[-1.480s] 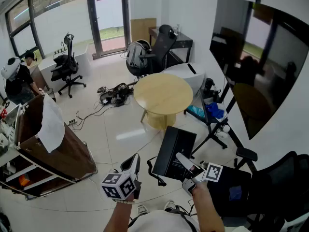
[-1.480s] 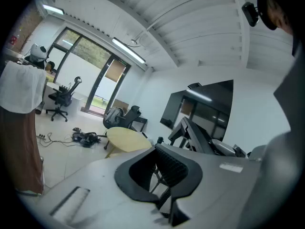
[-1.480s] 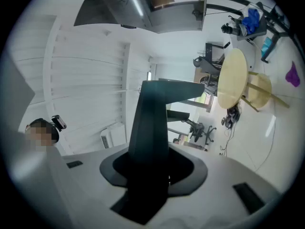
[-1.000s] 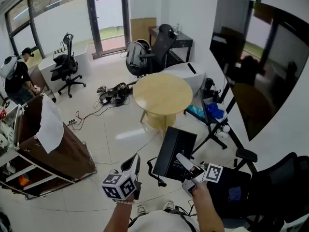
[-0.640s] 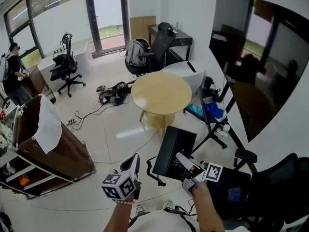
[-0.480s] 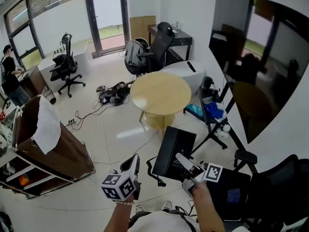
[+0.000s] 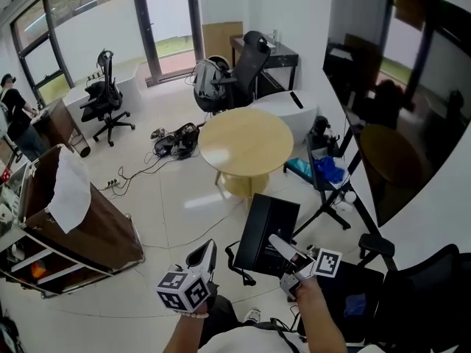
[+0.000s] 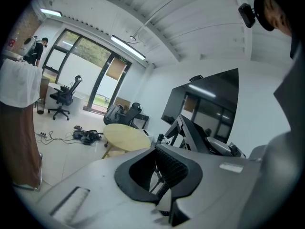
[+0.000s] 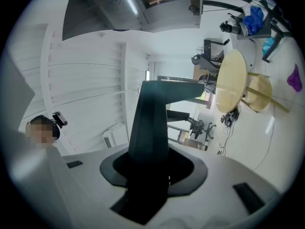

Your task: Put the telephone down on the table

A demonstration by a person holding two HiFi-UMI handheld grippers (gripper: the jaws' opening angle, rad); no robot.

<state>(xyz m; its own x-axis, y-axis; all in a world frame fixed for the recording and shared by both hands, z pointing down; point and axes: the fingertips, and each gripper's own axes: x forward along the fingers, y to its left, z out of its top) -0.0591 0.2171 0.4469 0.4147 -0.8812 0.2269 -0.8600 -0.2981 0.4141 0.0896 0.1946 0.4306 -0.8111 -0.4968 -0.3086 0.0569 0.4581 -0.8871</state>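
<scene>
The telephone (image 7: pixel 268 230) is a flat black slab held above the floor, with a black cord (image 7: pixel 237 265) hanging from its near edge. My right gripper (image 7: pixel 283 247) is shut on its near end. In the right gripper view the dark telephone (image 9: pixel 150 128) rises straight out from between the jaws of my right gripper (image 9: pixel 147 175). My left gripper (image 7: pixel 204 254) hovers to its left, shut and empty, apart from the telephone. In the left gripper view my left gripper (image 8: pixel 162 185) points toward the round wooden table (image 8: pixel 126 135). The table (image 7: pixel 246 144) stands farther ahead, its top bare.
A large dark screen (image 7: pixel 397 109) on a black stand (image 7: pixel 331 204) fills the right side. A black office chair (image 7: pixel 427 285) sits at lower right. A brown cart (image 7: pixel 88 226) stands at left. Cables (image 7: pixel 175 142) lie on the floor, more chairs (image 7: pixel 228 79) behind the table. A person (image 7: pixel 15 116) stands far left.
Both grippers have slid slightly lower in the head view, the right one keeping its hold on the telephone. The person at far left has walked toward the picture's edge.
</scene>
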